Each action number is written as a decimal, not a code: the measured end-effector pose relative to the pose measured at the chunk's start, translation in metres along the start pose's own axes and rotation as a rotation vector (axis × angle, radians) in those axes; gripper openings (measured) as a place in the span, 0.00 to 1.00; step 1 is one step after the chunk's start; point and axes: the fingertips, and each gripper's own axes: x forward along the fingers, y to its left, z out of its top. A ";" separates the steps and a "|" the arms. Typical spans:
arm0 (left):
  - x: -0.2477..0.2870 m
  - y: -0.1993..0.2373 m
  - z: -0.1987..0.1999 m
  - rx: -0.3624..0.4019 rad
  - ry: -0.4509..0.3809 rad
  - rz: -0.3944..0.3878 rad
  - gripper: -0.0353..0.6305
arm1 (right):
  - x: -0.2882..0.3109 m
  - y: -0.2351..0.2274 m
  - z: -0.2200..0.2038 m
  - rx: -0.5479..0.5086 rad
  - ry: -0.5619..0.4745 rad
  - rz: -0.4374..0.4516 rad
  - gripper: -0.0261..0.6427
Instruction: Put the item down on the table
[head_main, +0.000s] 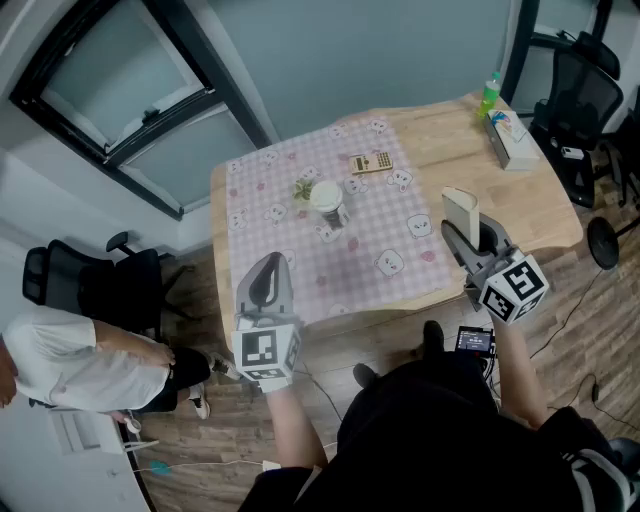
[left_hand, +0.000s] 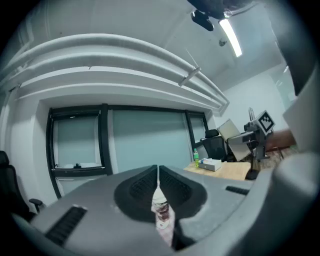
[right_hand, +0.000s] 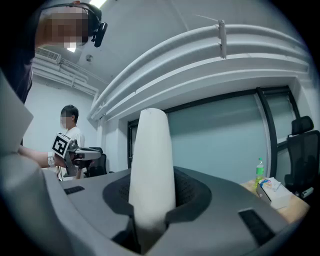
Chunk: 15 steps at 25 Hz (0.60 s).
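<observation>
Right gripper clamps the white item upright between its jaws, over the wooden worktop's near edge. Left gripper closed, empty; checked cloth lies ahead of it. Glazed wall faces both grippers.

Cup on cloth on table; calculator behind, tissue box right.

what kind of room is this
Probably an office or meeting room: black swivel office chairs, tall glass panels in black frames, and a light wooden table serving as a desk.
</observation>
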 end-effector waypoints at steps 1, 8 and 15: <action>0.000 0.002 0.000 0.000 -0.001 -0.001 0.07 | 0.001 0.002 -0.001 -0.002 0.003 -0.001 0.22; -0.009 0.014 -0.003 -0.006 -0.010 -0.017 0.07 | 0.006 0.021 0.000 -0.014 0.010 -0.003 0.22; -0.043 0.034 -0.023 -0.054 -0.003 -0.024 0.07 | 0.014 0.066 -0.008 0.022 0.013 0.039 0.24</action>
